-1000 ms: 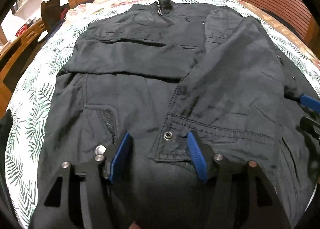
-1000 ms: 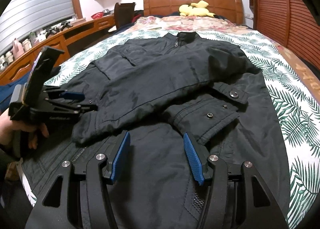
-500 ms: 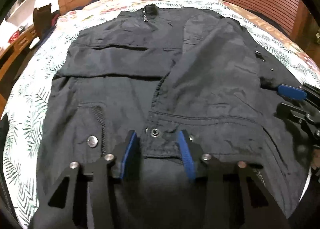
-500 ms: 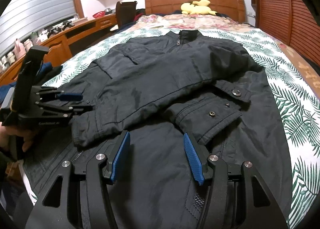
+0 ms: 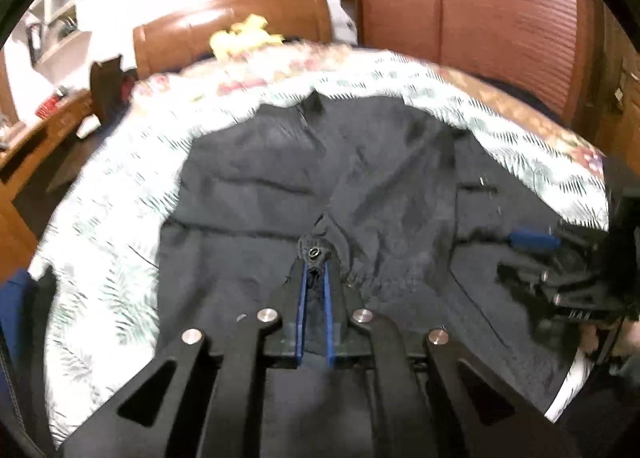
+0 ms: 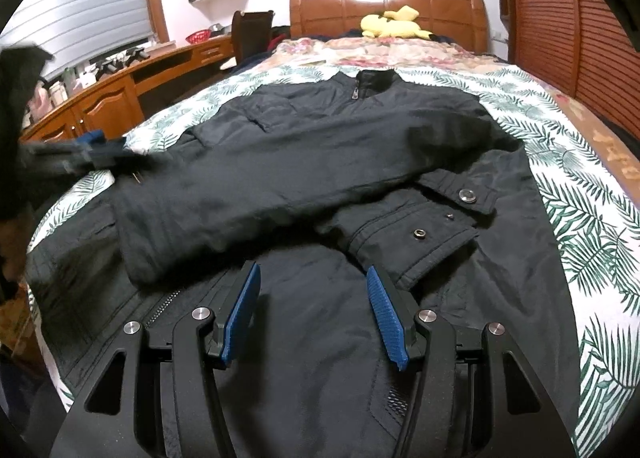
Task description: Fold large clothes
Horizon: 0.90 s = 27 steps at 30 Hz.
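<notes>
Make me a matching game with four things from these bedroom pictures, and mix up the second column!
Things:
1. black zip-up jacket
2. yellow plush toy
3. left gripper
4. right gripper

Places or states:
A. open, nothing between its blue pads
B. spread on the leaf-print bedspread
C. by the wooden headboard
D. pinching a sleeve cuff with a snap

Pairs: 1-B, 2-C, 3-D, 4-A
</notes>
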Each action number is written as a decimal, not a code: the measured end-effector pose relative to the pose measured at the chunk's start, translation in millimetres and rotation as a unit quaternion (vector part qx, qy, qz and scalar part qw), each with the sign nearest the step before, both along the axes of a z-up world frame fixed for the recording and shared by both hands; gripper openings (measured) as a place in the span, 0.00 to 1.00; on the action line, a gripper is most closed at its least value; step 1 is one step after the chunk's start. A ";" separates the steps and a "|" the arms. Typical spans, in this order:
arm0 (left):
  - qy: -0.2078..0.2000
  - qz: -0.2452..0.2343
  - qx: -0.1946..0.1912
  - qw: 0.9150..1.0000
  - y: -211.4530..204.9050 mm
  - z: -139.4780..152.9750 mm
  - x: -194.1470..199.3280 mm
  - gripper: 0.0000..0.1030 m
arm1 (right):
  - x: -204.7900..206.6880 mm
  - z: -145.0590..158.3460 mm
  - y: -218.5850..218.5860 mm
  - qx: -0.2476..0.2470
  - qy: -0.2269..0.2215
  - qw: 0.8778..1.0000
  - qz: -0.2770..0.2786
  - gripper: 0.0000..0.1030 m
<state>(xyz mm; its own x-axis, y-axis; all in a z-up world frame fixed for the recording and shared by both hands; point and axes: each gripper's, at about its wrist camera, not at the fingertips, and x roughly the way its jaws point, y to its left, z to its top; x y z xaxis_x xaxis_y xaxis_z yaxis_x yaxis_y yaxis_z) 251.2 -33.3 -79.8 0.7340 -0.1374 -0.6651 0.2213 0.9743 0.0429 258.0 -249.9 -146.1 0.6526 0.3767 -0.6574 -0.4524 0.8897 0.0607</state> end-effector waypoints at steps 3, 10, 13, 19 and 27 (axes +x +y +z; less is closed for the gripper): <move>-0.009 0.016 0.000 1.000 11.7 14.9 -1.6 0.03 | -2.8 1.6 -1.7 0.003 -0.007 1.000 0.000 0.55; 0.009 0.022 -0.021 0.999 27.0 13.8 -3.0 0.14 | -9.9 0.9 -0.6 -0.007 -0.018 1.000 0.011 0.55; 0.006 0.021 -0.024 0.999 31.0 9.7 -12.2 0.19 | -9.7 0.2 -1.3 -0.007 -0.016 1.000 0.013 0.55; 0.013 0.027 -0.039 0.999 57.7 -8.2 -50.8 0.25 | -8.6 -1.9 1.6 -0.013 -0.015 1.000 0.007 0.55; 0.046 0.054 -0.030 0.997 101.5 -50.4 -94.3 0.26 | -7.6 0.3 2.7 -0.033 -0.007 0.999 -0.020 0.55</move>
